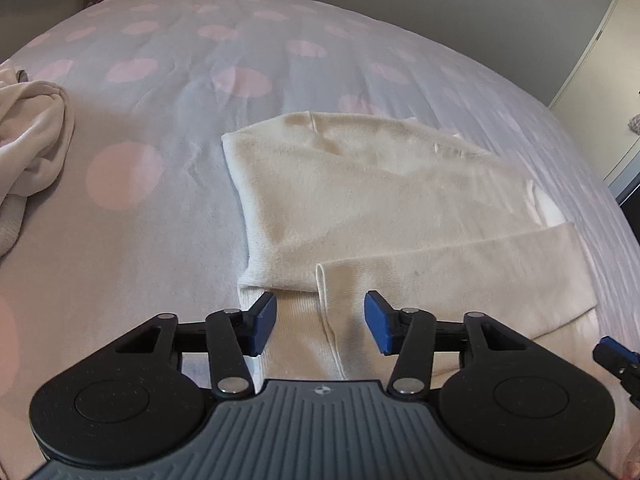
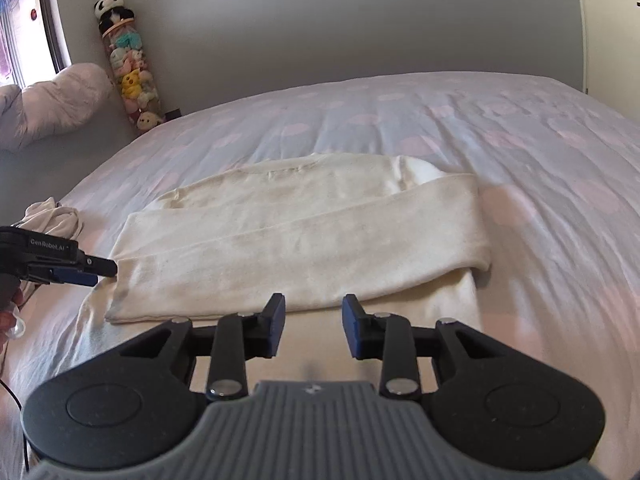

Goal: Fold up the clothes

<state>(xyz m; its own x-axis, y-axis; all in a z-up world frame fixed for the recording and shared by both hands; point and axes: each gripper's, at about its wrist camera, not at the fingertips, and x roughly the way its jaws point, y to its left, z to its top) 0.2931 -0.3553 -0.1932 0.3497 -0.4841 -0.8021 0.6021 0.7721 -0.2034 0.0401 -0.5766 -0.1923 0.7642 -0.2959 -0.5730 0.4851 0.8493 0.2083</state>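
A cream sweater [image 1: 360, 184] lies flat on the pink-dotted bedspread [image 1: 160, 80], with one sleeve [image 1: 460, 268] folded across its body. My left gripper [image 1: 320, 320] hovers low over the sleeve's cuff end. Its jaws are apart, the cuff edge lies between them, and the blue pads do not press on the cloth. The right wrist view shows the sweater [image 2: 304, 200] lengthwise, the sleeve [image 2: 300, 256] on top and the left gripper [image 2: 94, 274] at the cuff. My right gripper [image 2: 314, 328] stands open just above the sweater's near edge, with nothing pinched.
A second pale garment [image 1: 32, 136] lies crumpled at the bed's left edge. A pillow [image 2: 56, 100] and a clear tube of plush toys [image 2: 132, 80] stand by the far wall. A wardrobe door [image 1: 600, 60] is on the right. A hand [image 2: 10, 320] shows at the left.
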